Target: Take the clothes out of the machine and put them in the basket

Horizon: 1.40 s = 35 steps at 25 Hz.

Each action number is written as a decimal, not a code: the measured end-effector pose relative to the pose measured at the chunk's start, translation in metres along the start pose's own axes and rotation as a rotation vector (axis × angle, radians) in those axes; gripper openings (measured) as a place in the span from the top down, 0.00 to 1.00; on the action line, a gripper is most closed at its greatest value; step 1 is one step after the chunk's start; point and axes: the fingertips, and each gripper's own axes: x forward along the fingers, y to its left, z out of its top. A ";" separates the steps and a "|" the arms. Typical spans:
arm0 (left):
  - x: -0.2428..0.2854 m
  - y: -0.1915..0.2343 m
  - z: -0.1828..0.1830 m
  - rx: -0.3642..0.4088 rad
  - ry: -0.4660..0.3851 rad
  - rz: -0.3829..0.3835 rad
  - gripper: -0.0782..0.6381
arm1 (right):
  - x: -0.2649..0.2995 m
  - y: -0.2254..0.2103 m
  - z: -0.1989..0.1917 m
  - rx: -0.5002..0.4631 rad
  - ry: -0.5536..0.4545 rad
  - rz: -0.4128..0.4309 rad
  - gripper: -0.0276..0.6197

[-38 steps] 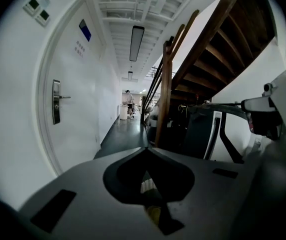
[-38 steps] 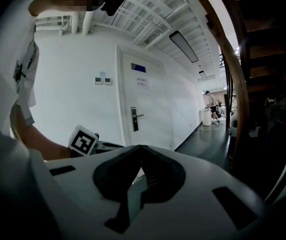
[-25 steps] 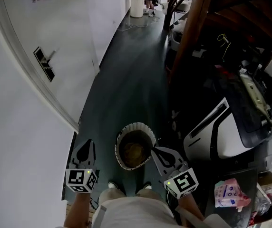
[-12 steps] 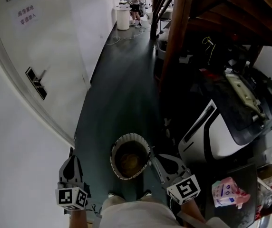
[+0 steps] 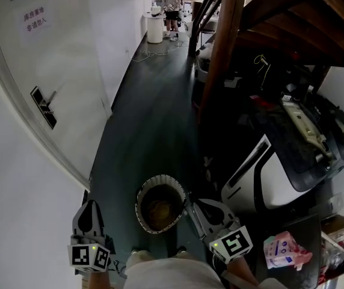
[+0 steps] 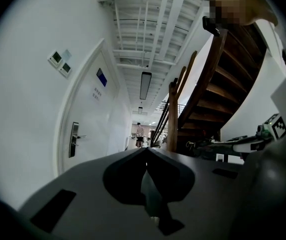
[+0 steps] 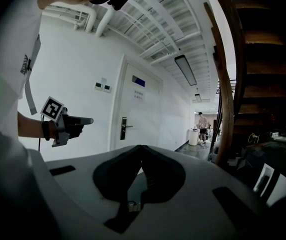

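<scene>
A round white-rimmed basket [image 5: 141,192] stands on the dark floor just in front of the person's feet, with brownish clothes [image 5: 159,209] lying in it. The white machine [image 5: 262,179] with a dark top stands to the right. My left gripper [image 5: 87,206] is shut and empty, left of the basket and apart from it. My right gripper [image 5: 190,206] is shut and empty too, with its tips by the basket's right rim. The left gripper [image 6: 146,149] points level down the corridor, as does the right gripper [image 7: 141,146]. Each shows in the other's view: left gripper [image 7: 70,125], right gripper [image 6: 253,142].
A white door with a handle [image 5: 43,107] lines the left wall. A wooden stair post [image 5: 220,53] and stairs rise on the right. A person [image 5: 172,2] and a white bin [image 5: 155,27] are far down the corridor. A pink packet [image 5: 286,250] lies at the lower right.
In the head view the left gripper has drawn back toward the lower left, away from the basket. The right gripper stays by the basket's right rim. Both stay shut.
</scene>
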 end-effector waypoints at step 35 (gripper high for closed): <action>0.031 0.060 0.002 -0.019 0.004 -0.084 0.87 | 0.076 0.043 0.017 -0.035 0.013 -0.019 0.94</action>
